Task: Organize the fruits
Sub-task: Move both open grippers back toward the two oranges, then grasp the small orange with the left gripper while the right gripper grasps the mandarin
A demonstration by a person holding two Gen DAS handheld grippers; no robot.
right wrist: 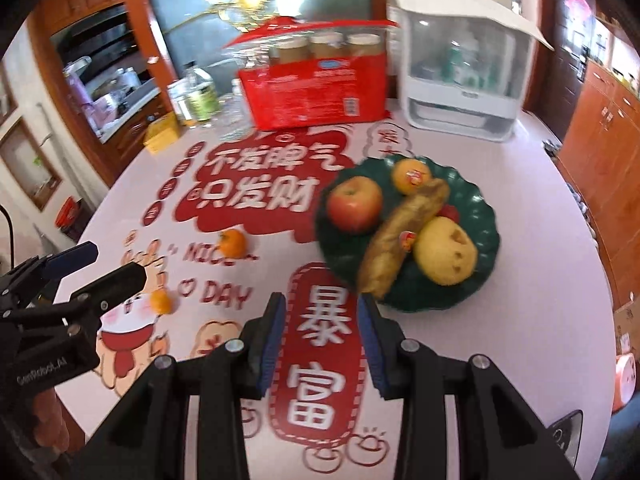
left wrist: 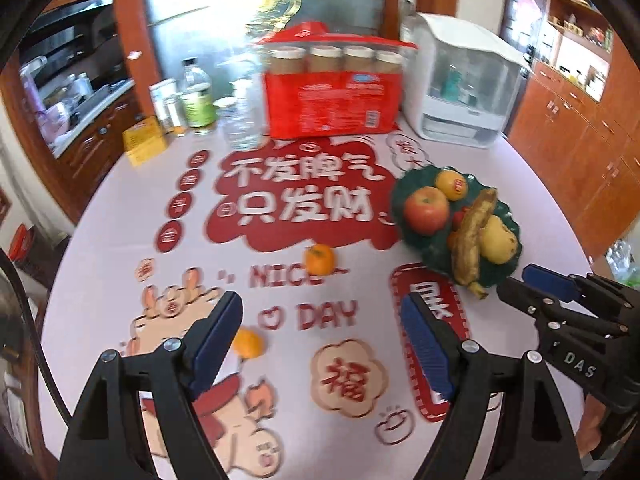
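On the round table (left wrist: 120, 216), covered with a pink cloth printed in red characters and cartoon figures, a dark green plate (right wrist: 480, 216) sits toward the right side. It holds a red apple (right wrist: 354, 203), an orange with a sticker (right wrist: 410, 176), a browned banana (right wrist: 404, 236) lying across the middle, and a yellow pear (right wrist: 444, 250); something small and red peeks out behind the banana, too hidden to name. Two small oranges lie loose on the cloth, well apart from the plate: one (left wrist: 319, 259) by the word NICE, the other (left wrist: 248, 343) nearer, just beside the left gripper's finger.

The left gripper (left wrist: 320, 344) hangs above the table with its jaws spread wide and nothing between them. The right gripper (right wrist: 320, 344) has its jaws only partly apart, also empty, near the plate's front edge.

Along the far edge stand a red carton of jars (left wrist: 332, 100), a white appliance with a clear housing (left wrist: 460, 92), several bottles (left wrist: 196, 96) and a yellow box (left wrist: 144, 146). Nothing lies between either gripper and the loose oranges.
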